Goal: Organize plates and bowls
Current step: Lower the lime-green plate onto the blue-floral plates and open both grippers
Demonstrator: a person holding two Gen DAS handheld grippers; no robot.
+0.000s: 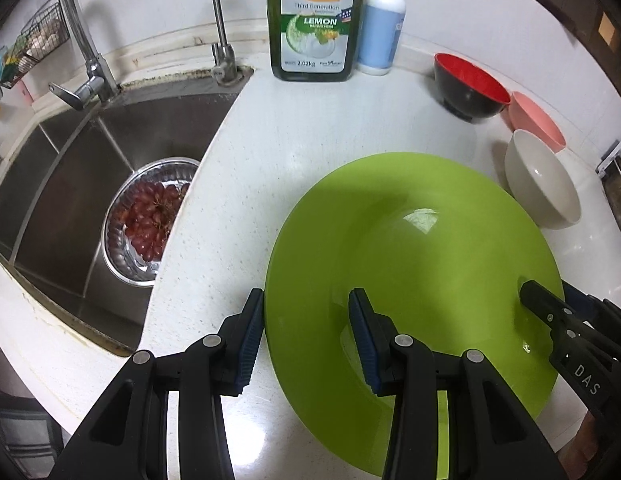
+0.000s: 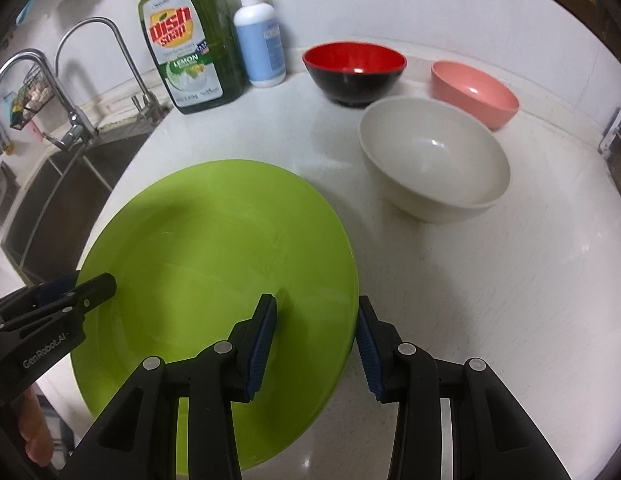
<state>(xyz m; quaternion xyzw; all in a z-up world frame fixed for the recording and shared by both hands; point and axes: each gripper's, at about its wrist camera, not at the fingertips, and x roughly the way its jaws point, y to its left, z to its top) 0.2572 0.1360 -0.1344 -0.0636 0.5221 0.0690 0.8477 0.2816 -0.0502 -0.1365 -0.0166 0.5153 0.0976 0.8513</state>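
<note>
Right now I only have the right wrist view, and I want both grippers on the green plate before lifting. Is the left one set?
Observer: The left gripper has its jaws open, with the left rim of the green plate between them.
Operator: Anything down in the sink? I only see its edge.
Observer: Yes, a metal bowl sits in the sink.
Operator: Is it empty?
Observer: No, it holds red grapes.
</note>
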